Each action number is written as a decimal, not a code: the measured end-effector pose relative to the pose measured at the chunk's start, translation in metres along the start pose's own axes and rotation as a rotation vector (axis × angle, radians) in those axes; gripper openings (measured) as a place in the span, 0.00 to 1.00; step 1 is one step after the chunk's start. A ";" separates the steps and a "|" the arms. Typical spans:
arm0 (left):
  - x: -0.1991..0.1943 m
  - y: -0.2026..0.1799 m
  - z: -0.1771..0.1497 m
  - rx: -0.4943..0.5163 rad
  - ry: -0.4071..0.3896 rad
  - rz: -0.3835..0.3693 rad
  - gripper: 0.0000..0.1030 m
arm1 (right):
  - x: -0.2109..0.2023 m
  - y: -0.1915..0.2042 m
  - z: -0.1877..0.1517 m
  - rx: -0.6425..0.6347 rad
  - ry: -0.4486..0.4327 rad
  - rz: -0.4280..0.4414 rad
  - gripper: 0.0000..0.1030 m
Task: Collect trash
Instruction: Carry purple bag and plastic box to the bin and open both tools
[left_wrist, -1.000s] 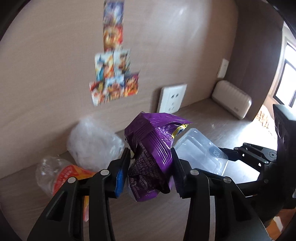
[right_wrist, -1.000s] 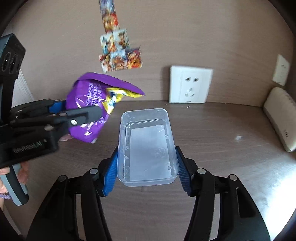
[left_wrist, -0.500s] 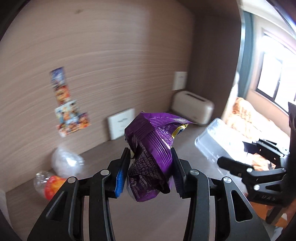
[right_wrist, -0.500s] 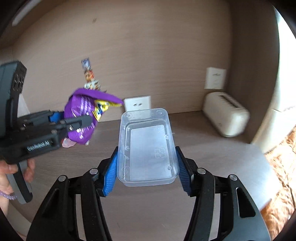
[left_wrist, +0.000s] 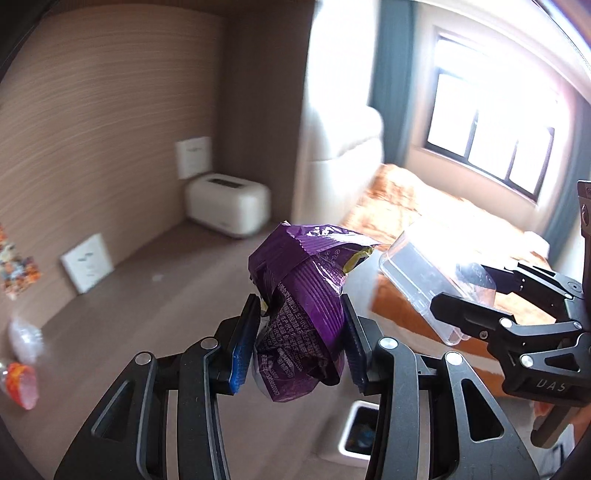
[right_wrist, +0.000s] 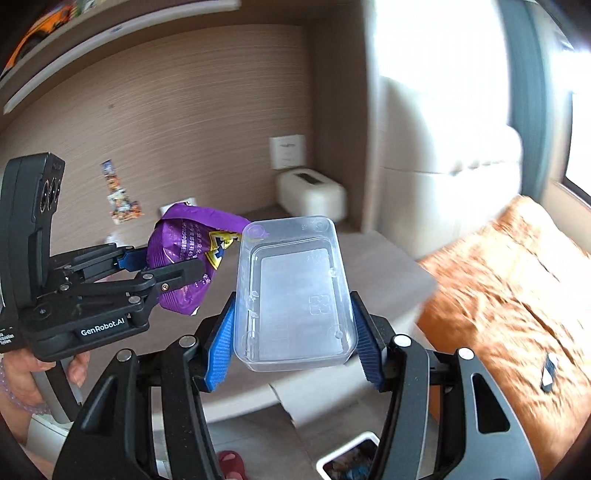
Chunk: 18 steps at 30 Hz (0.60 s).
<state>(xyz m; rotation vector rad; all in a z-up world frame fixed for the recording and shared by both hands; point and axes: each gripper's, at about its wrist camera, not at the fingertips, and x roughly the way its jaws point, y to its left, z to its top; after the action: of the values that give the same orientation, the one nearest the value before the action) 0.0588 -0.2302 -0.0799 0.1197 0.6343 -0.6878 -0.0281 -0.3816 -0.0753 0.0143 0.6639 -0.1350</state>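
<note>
Here crinkled purple wrapper (left_wrist: 301, 317), rigid clear rectangular tub (right_wrist: 293, 295)

I see a purple snack bag (left_wrist: 301, 314) with yellow trim, a clear plastic container (right_wrist: 295, 295), blue gripper pads (right_wrist: 221, 347), and an orange patterned bedspread (right_wrist: 509, 295).

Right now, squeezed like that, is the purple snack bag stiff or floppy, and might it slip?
Probably floppy: the purple snack bag is crumpled and creased between the left gripper's pads. Likely light, seemingly empty. Its glossy film may be slippery, though the ribbed pads pinch it from both sides.
</note>
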 end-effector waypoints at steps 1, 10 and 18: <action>0.003 -0.014 -0.002 0.012 0.007 -0.024 0.41 | -0.004 -0.007 -0.005 0.011 0.005 -0.014 0.56; 0.029 -0.113 -0.020 0.121 0.071 -0.158 0.41 | -0.051 -0.070 -0.065 0.142 0.036 -0.136 0.56; 0.066 -0.174 -0.050 0.209 0.162 -0.241 0.41 | -0.066 -0.114 -0.120 0.268 0.085 -0.221 0.56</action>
<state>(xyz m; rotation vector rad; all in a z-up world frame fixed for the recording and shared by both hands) -0.0360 -0.3858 -0.1408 0.2983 0.7379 -0.9845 -0.1678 -0.4795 -0.1261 0.2052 0.7276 -0.4379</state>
